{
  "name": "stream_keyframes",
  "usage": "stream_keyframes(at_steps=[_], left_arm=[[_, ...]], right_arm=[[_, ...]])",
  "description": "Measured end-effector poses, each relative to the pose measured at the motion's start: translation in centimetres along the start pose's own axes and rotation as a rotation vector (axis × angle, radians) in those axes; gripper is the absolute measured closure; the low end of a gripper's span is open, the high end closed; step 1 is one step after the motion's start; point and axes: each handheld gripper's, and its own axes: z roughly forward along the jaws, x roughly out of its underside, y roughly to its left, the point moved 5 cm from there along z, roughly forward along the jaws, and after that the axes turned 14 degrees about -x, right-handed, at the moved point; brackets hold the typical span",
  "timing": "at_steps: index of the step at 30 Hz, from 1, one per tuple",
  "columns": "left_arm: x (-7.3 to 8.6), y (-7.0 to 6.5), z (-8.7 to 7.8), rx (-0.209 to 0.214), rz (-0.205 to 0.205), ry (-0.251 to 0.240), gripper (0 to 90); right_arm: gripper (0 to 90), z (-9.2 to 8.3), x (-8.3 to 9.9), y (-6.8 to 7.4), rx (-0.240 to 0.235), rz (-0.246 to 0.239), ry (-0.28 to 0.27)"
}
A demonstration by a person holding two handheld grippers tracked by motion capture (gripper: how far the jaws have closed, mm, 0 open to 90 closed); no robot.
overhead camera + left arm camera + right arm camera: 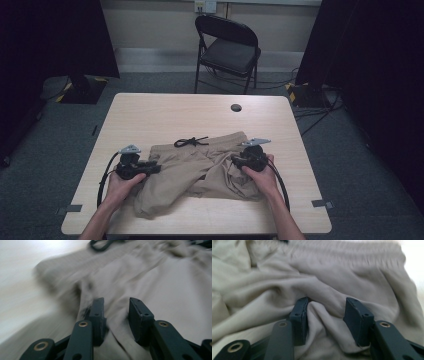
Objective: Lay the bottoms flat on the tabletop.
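A pair of beige shorts [200,172] is seen crumpled on the near half of the wooden table [150,115], with its black drawstring [190,142] lying at the far edge of the waistband. The left gripper [150,167] is pressed into the cloth at the left side of the shorts; in the left gripper view a ridge of fabric [116,315] is seen between the half-closed jaws, but whether it is pinched cannot be told because of blur. The right gripper [235,161] is placed at the right side — a fold of cloth [324,315] stands between its jaws, which are partly apart and not pressed on it. A dark round cable hole [236,107] is set in the table beyond the shorts, well apart. A black folding chair [227,47] stands behind the table on the grey floor.
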Motion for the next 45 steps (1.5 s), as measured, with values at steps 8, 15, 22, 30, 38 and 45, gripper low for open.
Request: stream_keyframes(at_steps=[8,15,22,30,38,45], left_arm=[[1.0,0.4,-0.3,-0.013,-0.002,-0.016,58.0],[1.2,-0.6,-0.4,0.023,0.027,0.000,52.8],[2.5,-1.9,-2.6,0.070,0.084,0.023,55.3],[-1.5,-0.1,-2.8,0.061,-0.025,-0.088,52.1],[-0.6,0.7,-0.3,0.040,-0.078,-0.024,43.1],[-0.3,0.0,0.9,0.039,-0.059,0.000,44.8]], right_arm=[[53.3,-1.8,2.8,2.3,-0.010,-0.032,0.041],[53.3,-3.8,5.3,4.3,-0.019,-0.037,0.038],[46.6,-5.4,6.0,5.0,-0.070,-0.016,0.021],[46.9,-7.3,1.9,1.6,0.004,0.027,-0.120],[39.1,-5.8,3.2,-1.4,0.069,0.091,-0.075],[39.3,-5.1,4.5,-1.6,0.060,0.112,-0.045]])
